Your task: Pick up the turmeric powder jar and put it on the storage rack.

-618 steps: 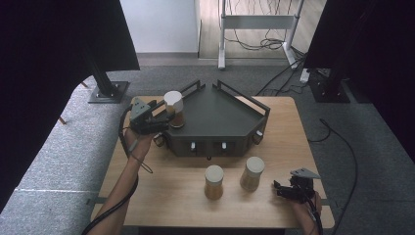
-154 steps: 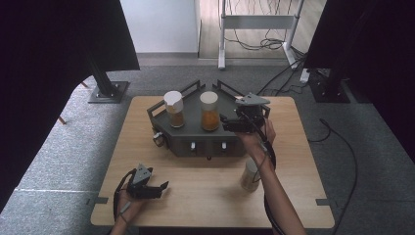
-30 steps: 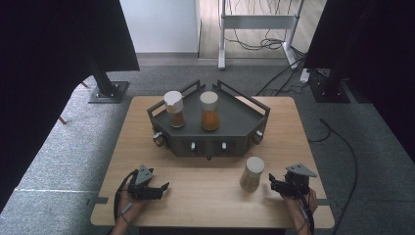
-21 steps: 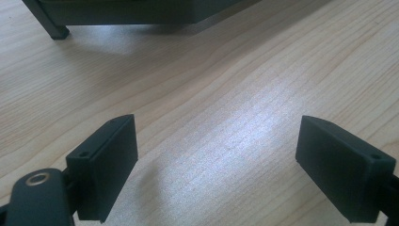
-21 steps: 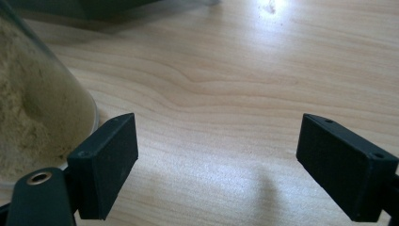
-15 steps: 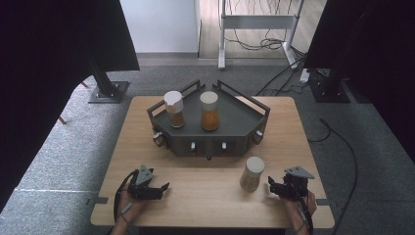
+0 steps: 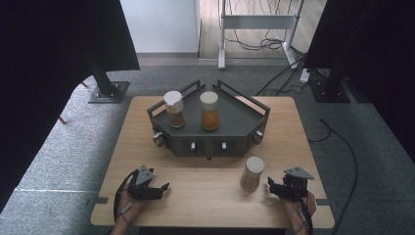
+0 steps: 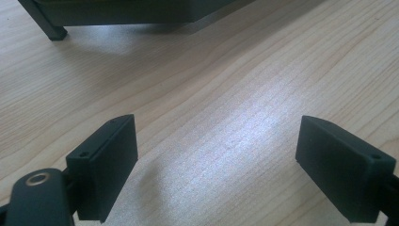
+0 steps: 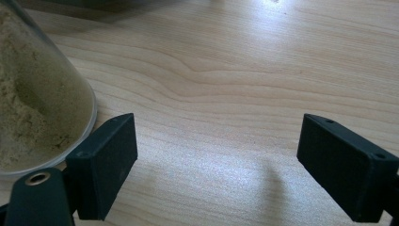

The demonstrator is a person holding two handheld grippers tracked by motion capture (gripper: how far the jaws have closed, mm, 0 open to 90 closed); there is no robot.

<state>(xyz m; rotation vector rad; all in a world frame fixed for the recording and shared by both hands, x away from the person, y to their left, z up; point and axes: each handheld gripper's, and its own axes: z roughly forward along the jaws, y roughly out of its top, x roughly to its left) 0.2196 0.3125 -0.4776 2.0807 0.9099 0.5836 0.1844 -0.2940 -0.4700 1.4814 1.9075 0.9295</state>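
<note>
A dark angular rack (image 7: 230,122) stands at the middle back of the wooden table (image 7: 205,196). Two white-lidded jars stand on it: a brown-filled jar (image 7: 174,108) at left and an orange-filled jar (image 7: 210,110) beside it. A third jar of pale powder (image 7: 252,174) (image 9: 33,108) stands upright on the table in front of the rack's right end. My right gripper (image 7: 271,186) (image 9: 216,169) rests just right of that jar, open, nothing between its fingers. My left gripper (image 7: 164,188) (image 8: 216,174) lies near the front left edge, open over bare wood.
The rack's front face carries small knobs (image 7: 193,146). Its foot and dark underside (image 8: 51,30) lie ahead of the left gripper. Around the table are black stands (image 7: 105,88), a metal frame (image 7: 259,29) and cables on the grey floor.
Both hands stay still over the last second. Five seconds ago the right gripper was up at the rack's right side; it has since come back to the front right edge.
</note>
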